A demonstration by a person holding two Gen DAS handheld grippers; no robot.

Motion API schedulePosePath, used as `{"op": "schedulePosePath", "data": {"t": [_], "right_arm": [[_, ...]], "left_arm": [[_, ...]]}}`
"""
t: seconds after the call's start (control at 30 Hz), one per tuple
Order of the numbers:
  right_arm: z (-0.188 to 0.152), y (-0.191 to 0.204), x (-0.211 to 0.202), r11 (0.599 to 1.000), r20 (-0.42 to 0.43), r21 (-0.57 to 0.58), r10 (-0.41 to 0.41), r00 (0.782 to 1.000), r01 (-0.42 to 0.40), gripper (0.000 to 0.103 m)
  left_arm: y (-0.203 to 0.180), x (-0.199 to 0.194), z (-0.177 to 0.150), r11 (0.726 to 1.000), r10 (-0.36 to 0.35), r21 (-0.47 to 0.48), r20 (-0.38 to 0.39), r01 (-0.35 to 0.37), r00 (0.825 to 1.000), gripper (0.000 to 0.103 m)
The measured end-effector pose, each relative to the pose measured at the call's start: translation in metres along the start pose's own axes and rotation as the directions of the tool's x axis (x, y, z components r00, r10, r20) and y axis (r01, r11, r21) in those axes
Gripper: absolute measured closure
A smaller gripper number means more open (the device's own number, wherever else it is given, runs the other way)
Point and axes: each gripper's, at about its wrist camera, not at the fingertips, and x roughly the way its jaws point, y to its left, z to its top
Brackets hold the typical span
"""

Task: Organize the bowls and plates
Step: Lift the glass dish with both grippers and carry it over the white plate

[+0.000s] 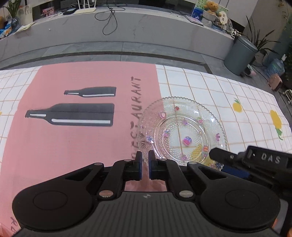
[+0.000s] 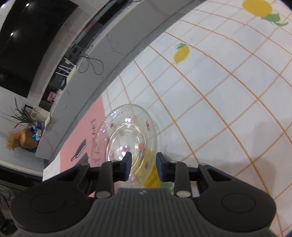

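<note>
Clear glass plate with beaded rim and small coloured fruit decals (image 1: 182,133) lies flat, straddling pink mat edge (image 1: 73,145) and checked tablecloth (image 2: 219,91). Left gripper (image 1: 145,160) fingers pinched together at plate's near-left rim; grip unclear. Right gripper (image 2: 144,164) narrowly parted, near rim between fingers, no contact.

Grey stone-tiled floor (image 1: 127,49) beyond the desk, crossed by a dark strip. Long low grey marble ledge (image 1: 146,20) at twelve o'clock, strewn with papers and a looped black cable (image 1: 109,20). Round grey lidded bin (image 1: 240,54) at two o'clock, beside long-leaved green plants (image 1: 259,36). Brown teddy bear (image 1: 211,7) at one o'clock. Large black screen (image 2: 27,36) at ten o'clock in the right wrist view, with ceiling lights reflected.
</note>
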Motion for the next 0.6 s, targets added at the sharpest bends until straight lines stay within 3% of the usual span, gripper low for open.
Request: {"op": "schedulePosePath", "data": {"t": [0.23,0.37,0.6], "right_arm": [[0.01,-0.012,-0.007,0.998,0.045,0.036,-0.046,0.998,0.045,0.081],[0.01,-0.014,-0.006,0.998,0.036,0.053,-0.025,0.999,0.023,0.08],[0.008,-0.011,-0.005,1.0,0.034,0.016,-0.016,0.999,0.016,0.08]], "left_arm": [[0.007,0.001,0.003,0.999,0.004,0.048,-0.028,-0.003,1.0,0.097],[0.018,-0.003,0.011,0.999,-0.041,0.01,0.06,0.041,0.997,0.09],[0.02,0.013,0.017,0.997,-0.054,-0.058,0.06,0.058,0.997,0.085]]}}
